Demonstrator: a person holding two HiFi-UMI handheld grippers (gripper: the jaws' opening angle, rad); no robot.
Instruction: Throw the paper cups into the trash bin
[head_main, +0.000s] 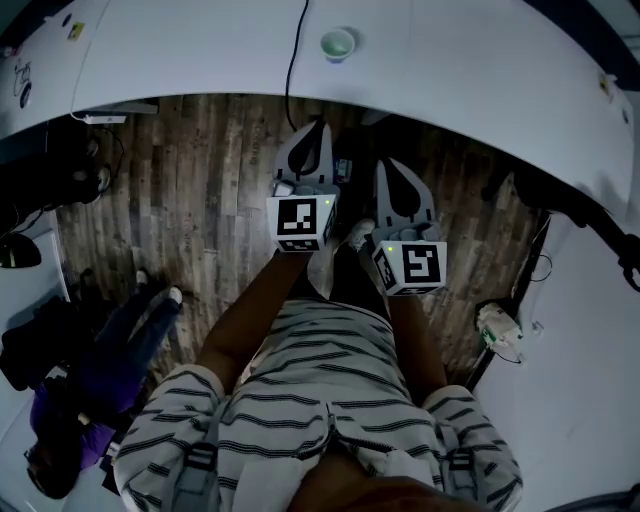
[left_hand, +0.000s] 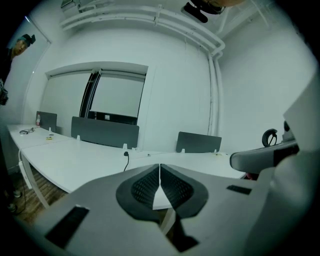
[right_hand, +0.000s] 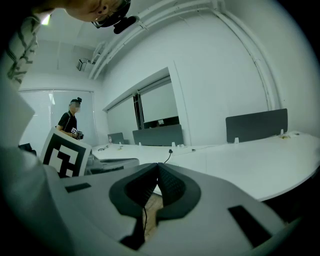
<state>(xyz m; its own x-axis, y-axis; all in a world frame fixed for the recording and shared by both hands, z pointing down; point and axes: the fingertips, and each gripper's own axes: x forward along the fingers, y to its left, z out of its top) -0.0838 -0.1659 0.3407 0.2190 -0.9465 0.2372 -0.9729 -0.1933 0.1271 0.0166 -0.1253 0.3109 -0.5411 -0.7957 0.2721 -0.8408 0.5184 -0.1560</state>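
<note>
Probably light, thin-walled and easily crushed, the cup (head_main: 338, 44) sits on the far worktop (head_main: 470, 70), best pinched gently at its rim, while the left gripper (head_main: 320, 128) and right gripper (head_main: 393, 168) have jaws closed, empty.

The left forearm (head_main: 250, 310) and right forearm (head_main: 418, 345) reach forward side by side. The left gripper (head_main: 320, 128) sits just ahead of the right gripper (head_main: 386, 168). Both point slightly downward, fingers (left_hand: 145, 187) pressed tip to tip, holding nothing.
</note>
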